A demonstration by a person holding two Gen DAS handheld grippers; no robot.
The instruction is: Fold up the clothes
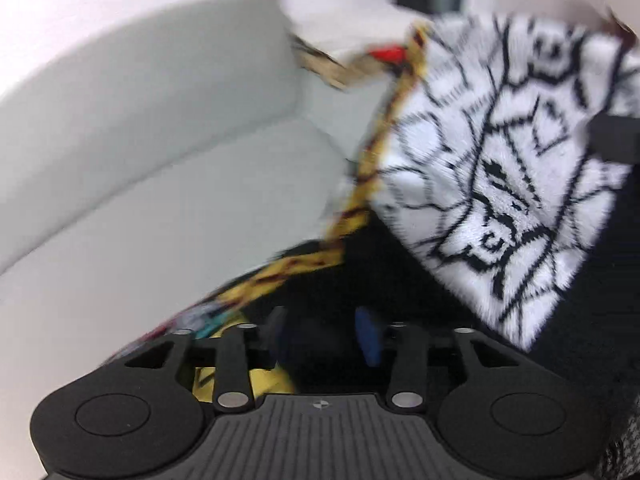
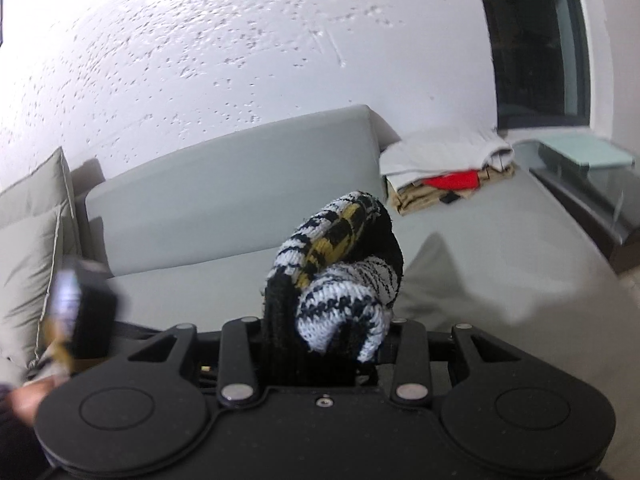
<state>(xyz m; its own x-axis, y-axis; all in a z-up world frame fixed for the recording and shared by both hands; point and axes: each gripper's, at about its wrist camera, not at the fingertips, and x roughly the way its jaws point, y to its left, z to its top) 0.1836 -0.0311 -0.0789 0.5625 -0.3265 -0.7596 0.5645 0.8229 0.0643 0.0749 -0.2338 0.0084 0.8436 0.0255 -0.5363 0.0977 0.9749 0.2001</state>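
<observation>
Right wrist view is showing the right tongs (image 2: pixel 326 344) clamping a bunched roll of the black, white and yellow knitted garment (image 2: pixel 340 272), which is sticking up between the closed fingers above the grey sofa seat (image 2: pixel 500 248). The left tongs (image 1: pixel 322 336) are sitting apart, a gap showing between the blue-padded fingers (image 1: pixel 368 336); dark cloth is lying close in front, but I cannot tell whether they are gripping any of it. In the left wrist view the garment's white-and-black patterned panel (image 1: pixel 500 168) is hanging raised over the seat, its yellow edging (image 1: pixel 360 200) trailing down towards the left tongs.

To do this well, I judge both tongs should be pulling the cloth taut and level before laying it down, so no bunching is carried into the fold.

For room, the seat is looking bare in front of the grey backrest (image 2: pixel 240 192); the stack of folded clothes (image 2: pixel 444 168) is sitting at the backrest's far end, and the grey cushion (image 2: pixel 28 240) is crowding the opposite end.
</observation>
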